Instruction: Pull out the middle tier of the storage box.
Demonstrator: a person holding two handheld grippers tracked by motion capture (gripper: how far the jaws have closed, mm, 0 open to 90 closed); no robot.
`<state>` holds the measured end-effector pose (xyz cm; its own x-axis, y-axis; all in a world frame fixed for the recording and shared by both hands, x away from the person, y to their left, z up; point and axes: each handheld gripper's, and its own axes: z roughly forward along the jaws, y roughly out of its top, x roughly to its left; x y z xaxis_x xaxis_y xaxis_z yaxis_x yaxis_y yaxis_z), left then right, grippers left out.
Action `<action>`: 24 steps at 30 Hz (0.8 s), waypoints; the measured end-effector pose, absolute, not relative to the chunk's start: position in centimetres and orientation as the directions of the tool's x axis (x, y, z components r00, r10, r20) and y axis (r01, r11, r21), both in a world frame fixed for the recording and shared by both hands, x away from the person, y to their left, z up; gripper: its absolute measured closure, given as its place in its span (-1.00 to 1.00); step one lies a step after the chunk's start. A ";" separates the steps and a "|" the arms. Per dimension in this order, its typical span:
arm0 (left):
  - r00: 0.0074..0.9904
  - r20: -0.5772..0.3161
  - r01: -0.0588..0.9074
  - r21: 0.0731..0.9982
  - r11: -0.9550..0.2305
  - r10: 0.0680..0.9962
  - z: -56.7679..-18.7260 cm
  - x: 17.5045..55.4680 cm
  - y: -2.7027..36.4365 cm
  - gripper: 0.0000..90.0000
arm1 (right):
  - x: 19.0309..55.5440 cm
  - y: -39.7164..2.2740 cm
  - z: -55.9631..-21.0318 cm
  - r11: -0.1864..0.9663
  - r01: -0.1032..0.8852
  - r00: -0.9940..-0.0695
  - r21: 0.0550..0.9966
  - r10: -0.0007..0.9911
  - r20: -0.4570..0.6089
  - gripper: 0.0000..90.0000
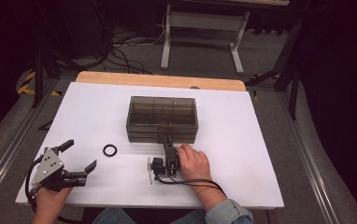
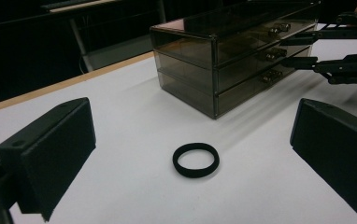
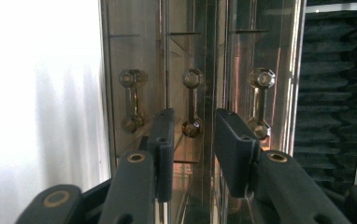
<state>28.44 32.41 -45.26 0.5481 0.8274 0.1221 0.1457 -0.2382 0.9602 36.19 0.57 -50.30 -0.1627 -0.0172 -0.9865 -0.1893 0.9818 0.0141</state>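
A smoked, see-through drawer box (image 1: 162,119) stands at the middle of the white table (image 1: 97,112) in the high view, its three stacked drawers facing the person. In the right gripper view the box front fills the upper centre, turned on its side, with three metal drawer handles (image 3: 192,102) in a row. The right gripper (image 3: 193,140) points at the middle handle; its jaws are partly spread, one on each side of that handle's near end, with a gap between them, and not visibly pinching it. In the high view the right hand (image 1: 193,161) holds this gripper just below the box front, its tip at the drawers. A black ring (image 1: 110,150) lies flat on the table left of centre, well apart from the box. In the left gripper view the ring (image 2: 196,159) sits low at centre, between and beyond the jaws of the left gripper (image 2: 190,154), which are spread wide and hold nothing. The left hand (image 1: 50,196) holds that gripper at the lower left of the high view, near the table's front edge.
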 end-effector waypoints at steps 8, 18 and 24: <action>0.548 0.122 0.144 0.961 -0.237 0.828 -45.2 28.4 32.4 -0.98 | 36.3 0.9 -50.5 0.983 -0.182 -0.160 0.009 -0.021 -0.987 0.72; 0.546 0.120 0.144 0.961 -0.234 0.829 -45.2 28.4 32.5 -0.98 | 36.4 1.2 -50.5 0.984 -0.176 -0.152 -0.006 -0.033 -0.988 0.80; 0.549 0.123 0.143 0.961 -0.237 0.827 -45.2 28.4 32.5 -0.98 | 36.4 1.2 -50.4 0.985 -0.170 -0.166 0.005 -0.023 -0.986 0.80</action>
<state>28.42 32.49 -45.22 0.5487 0.8270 0.1226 0.1428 -0.2372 0.9609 36.36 1.15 -50.36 -0.1664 -0.0233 -0.9858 -0.1702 0.9854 0.0055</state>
